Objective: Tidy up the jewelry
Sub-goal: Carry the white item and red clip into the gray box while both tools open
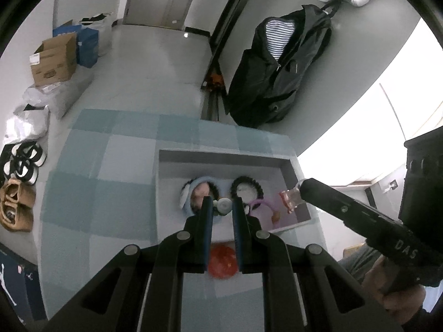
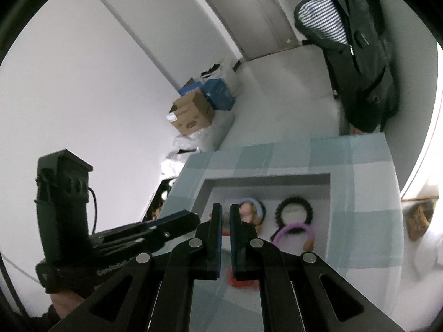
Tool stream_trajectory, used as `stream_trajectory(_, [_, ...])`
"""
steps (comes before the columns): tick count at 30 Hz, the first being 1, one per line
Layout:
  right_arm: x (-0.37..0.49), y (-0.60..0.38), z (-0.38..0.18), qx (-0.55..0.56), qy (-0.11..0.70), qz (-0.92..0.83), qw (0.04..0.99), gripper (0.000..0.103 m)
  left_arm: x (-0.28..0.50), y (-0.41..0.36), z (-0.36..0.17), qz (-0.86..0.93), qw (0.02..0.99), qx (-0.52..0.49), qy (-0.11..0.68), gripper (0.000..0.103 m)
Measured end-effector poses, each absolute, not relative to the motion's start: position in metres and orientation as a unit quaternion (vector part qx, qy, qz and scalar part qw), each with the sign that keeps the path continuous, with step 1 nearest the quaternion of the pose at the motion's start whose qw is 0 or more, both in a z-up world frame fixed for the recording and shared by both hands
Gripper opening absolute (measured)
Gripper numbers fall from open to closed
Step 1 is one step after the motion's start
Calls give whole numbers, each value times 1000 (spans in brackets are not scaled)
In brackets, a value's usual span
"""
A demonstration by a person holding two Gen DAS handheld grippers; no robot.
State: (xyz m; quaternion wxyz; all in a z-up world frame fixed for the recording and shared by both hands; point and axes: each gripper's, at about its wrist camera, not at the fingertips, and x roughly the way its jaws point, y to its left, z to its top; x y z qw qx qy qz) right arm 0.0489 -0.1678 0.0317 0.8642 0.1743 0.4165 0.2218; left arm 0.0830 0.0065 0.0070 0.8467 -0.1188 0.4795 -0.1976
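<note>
Left gripper (image 1: pixel 223 206) pinches a pale ring (image 1: pixel 223 205) above the white tray (image 1: pixel 221 155), prob to drop it by 2 bracelets. Right gripper (image 1: pixel 300 187) grips a pink clip (image 1: pixel 288 197) at tray's right edge.

Both views are fisheye cameras, each mounted behind a hand-held gripper and looking forward and downward along its two fingers. The left wrist view sits close above the checked surface (image 1: pixel 91 182) and faces the white tray (image 1: pixel 221 155), with the floor, a cardboard box (image 1: pixel 54 61) and a door beyond; the right hand-held gripper (image 1: pixel 300 186) enters from its right edge. The right wrist view looks from close by at the same tray (image 2: pixel 265 178) from a more rightward, tilted angle, with the left hand-held gripper (image 2: pixel 193 218) at its left. Both share the tray, surface, box and hanging black jacket (image 1: pixel 277 69).
</note>
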Motion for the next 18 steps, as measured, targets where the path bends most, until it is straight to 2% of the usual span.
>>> stream_trajectory(18, [93,-177,6,206,449,202,846,4,121,-1,-20,-211,817,-140,517,9])
